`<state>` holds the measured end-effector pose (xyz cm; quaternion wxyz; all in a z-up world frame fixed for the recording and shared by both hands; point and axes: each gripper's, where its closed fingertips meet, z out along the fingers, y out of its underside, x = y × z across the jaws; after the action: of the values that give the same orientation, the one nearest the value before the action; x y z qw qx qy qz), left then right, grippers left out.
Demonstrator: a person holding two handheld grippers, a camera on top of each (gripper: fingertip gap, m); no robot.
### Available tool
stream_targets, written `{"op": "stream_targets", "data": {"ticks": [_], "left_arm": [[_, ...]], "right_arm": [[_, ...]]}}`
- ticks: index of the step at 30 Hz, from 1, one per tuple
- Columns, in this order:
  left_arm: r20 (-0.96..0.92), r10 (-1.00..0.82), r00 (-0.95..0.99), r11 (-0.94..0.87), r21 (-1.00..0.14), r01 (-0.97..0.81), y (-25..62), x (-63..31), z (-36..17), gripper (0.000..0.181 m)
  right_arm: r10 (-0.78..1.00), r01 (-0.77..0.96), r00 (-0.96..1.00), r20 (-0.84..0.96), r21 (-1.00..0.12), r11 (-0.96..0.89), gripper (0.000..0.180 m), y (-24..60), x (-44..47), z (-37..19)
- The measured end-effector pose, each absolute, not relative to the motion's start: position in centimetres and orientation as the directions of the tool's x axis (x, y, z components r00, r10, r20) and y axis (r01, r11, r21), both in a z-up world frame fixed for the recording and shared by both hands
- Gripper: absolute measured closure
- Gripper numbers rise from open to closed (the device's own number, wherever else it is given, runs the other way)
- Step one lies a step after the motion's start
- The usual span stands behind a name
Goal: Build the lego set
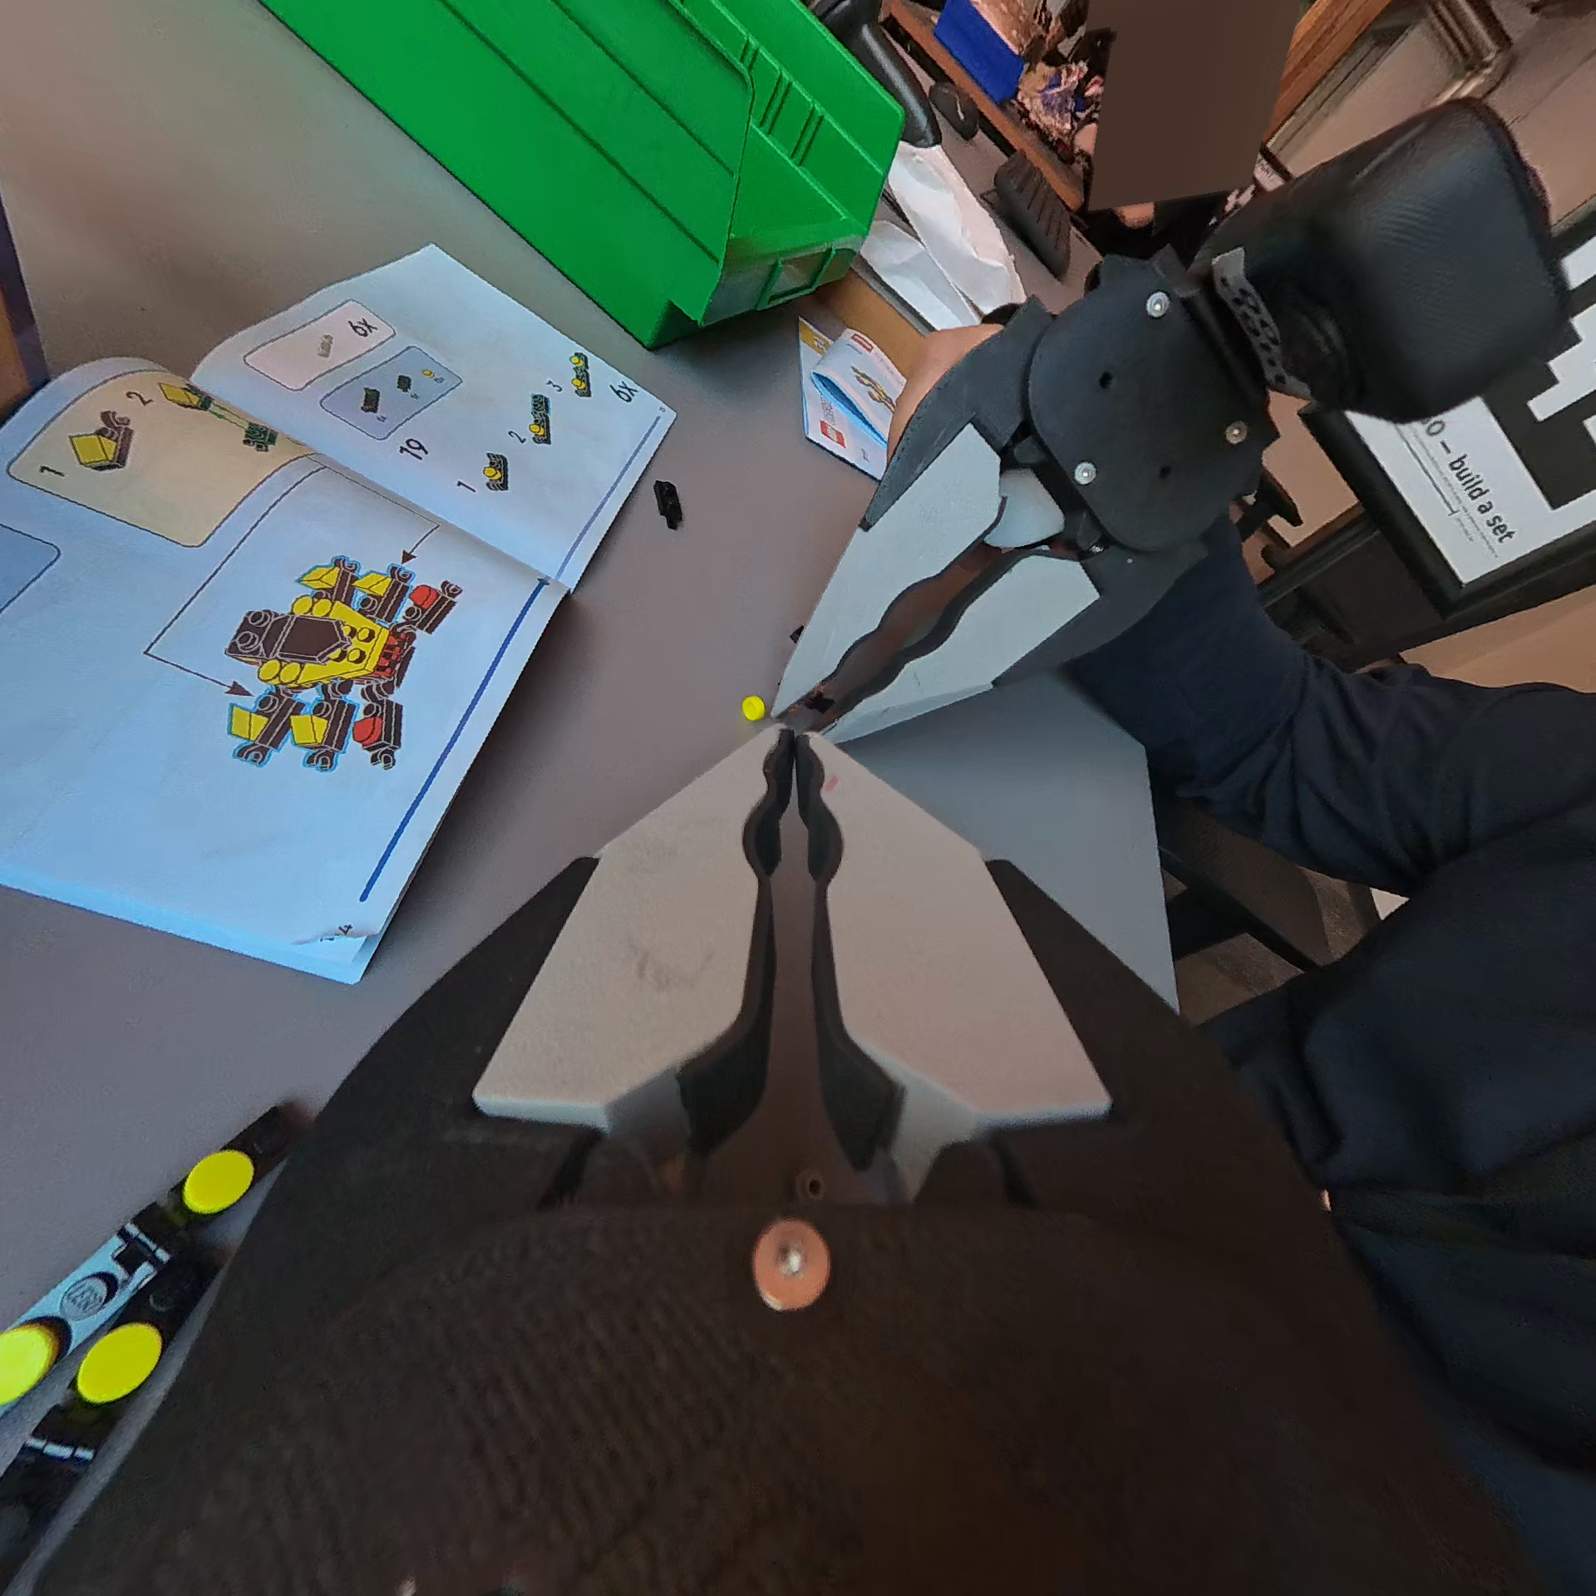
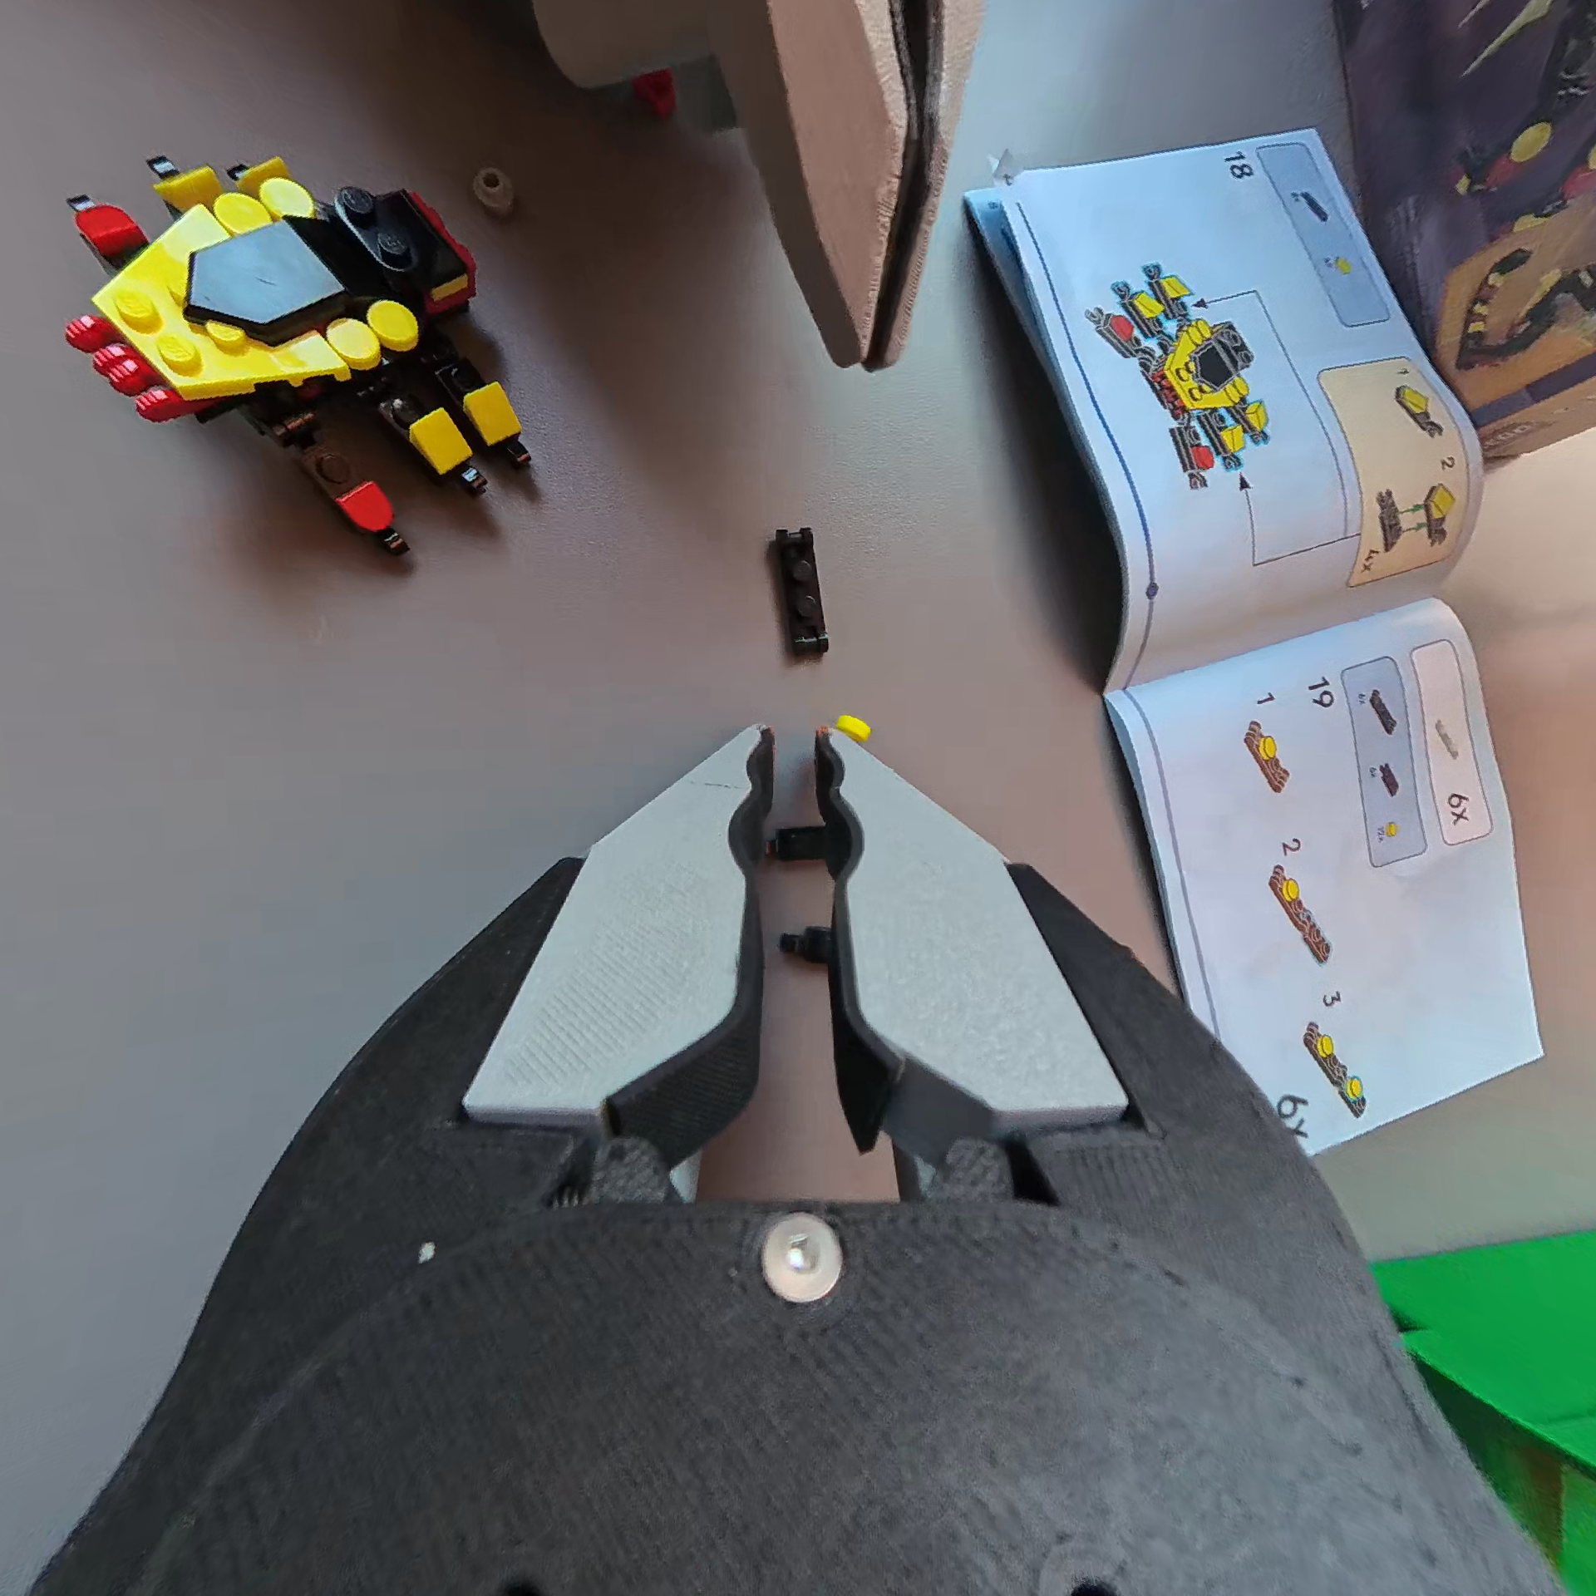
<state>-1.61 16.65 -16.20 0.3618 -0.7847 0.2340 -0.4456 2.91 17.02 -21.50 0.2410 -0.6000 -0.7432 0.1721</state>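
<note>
Right wrist view: right gripper [image 2: 793,734] slightly spread beside yellow stud [image 2: 853,728].
Left gripper [image 1: 793,741] pressed together, empty; centre the stud between the tips before pinching.

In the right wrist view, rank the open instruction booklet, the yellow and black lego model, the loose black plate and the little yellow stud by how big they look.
1. Instruction booklet
2. Lego model
3. Black plate
4. Yellow stud

One open booklet [image 2: 1278,604], one model [image 2: 268,319], one yellow stud [image 2: 853,728], two green bins [image 1: 622,147].
</note>
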Motion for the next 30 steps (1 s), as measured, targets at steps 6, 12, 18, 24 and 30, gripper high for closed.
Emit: {"op": "stream_targets", "data": {"ticks": [6,12,18,24,30], "left_arm": [[0.525,-0.694,0.493,-0.626,-0.778,-0.053,16.5,-1.5,-16.2,0.181],[0.523,-0.696,0.492,-0.625,-0.779,-0.056,16.5,-1.5,-16.2,0.181],[0.521,-0.695,0.495,-0.625,-0.779,-0.057,16.5,-1.6,-16.3,0.181],[0.519,-0.698,0.493,-0.623,-0.780,-0.060,16.4,-1.6,-16.3,0.181],[0.516,-0.700,0.493,-0.622,-0.780,-0.067,16.4,-1.5,-16.3,0.181]], "right_arm": [[0.981,0.792,-0.082,0.176,-0.586,0.172,0.172,18.8,3.0,-20.5],[0.984,0.784,-0.031,0.177,-0.606,0.133,0.172,20.1,2.5,-21.0],[0.986,0.808,-0.052,0.159,-0.574,0.135,0.174,20.3,3.5,-21.6],[0.987,0.810,-0.128,0.102,-0.563,0.163,0.175,19.3,4.8,-21.7],[0.989,0.805,-0.105,0.105,-0.575,0.147,0.175,19.9,5.2,-21.3]]}}
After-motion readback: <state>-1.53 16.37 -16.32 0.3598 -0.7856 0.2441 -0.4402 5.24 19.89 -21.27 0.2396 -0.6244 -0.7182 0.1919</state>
